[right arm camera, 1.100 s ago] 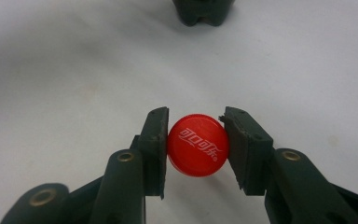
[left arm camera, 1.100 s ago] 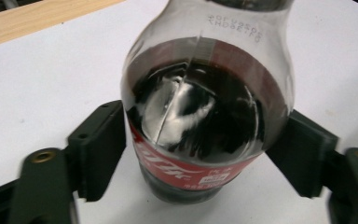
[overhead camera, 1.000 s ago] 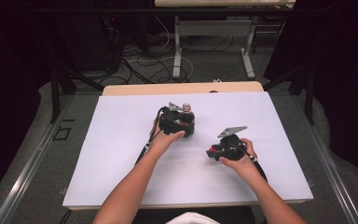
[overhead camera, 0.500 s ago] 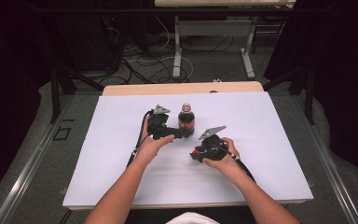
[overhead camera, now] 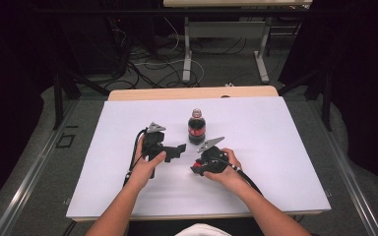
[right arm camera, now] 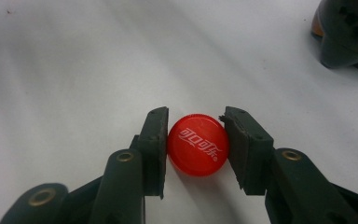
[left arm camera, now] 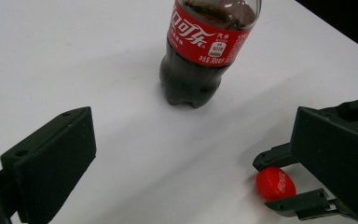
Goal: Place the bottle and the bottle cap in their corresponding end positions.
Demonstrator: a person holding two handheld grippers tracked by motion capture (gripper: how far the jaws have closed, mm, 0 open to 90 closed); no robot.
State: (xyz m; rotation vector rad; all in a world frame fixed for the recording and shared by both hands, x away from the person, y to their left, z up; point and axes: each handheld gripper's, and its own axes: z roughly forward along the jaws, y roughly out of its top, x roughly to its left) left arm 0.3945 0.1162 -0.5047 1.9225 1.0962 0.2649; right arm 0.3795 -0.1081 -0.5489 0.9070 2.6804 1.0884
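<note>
In the right gripper view the right gripper (right arm camera: 197, 144) has its two black jaws closed in on a red bottle cap (right arm camera: 197, 145). The left jaw presses flat against the cap's edge and the right jaw meets it at its chipped corner. The cap lies top-up on the white table cover (right arm camera: 74, 70), its white script lettering facing the camera. At the far right corner of that view sits the dark, rounded body of the other gripper, with a bit of orange on it.

In the high view the right gripper (overhead camera: 197, 168) is held in the person's right hand (overhead camera: 225, 167) near the middle of the table, pointing left, with its grey plate on top and its cable trailing back along the forearm. A small red spot shows at its tip.

The left gripper (left arm camera: 193, 154) has its jaws spread wide apart with nothing between them, as the left gripper view shows. Beyond them stands a cola bottle (left arm camera: 205, 46), upright on the white cover, dark liquid inside and a red label with white script around it. Its top is cut off by the edge of that view. At the lower right of that view the cap (left arm camera: 275, 184) sits between the right gripper's jaws.

In the high view the left hand (overhead camera: 147, 164) holds the left gripper (overhead camera: 179, 149) just left of the right one, jaws pointing right. The cola bottle (overhead camera: 196, 127) stands just beyond and between the two grippers, apart from both. The white cover (overhead camera: 285, 147) spreads over a wooden table (overhead camera: 192, 93) whose far edge shows beyond it.
</note>
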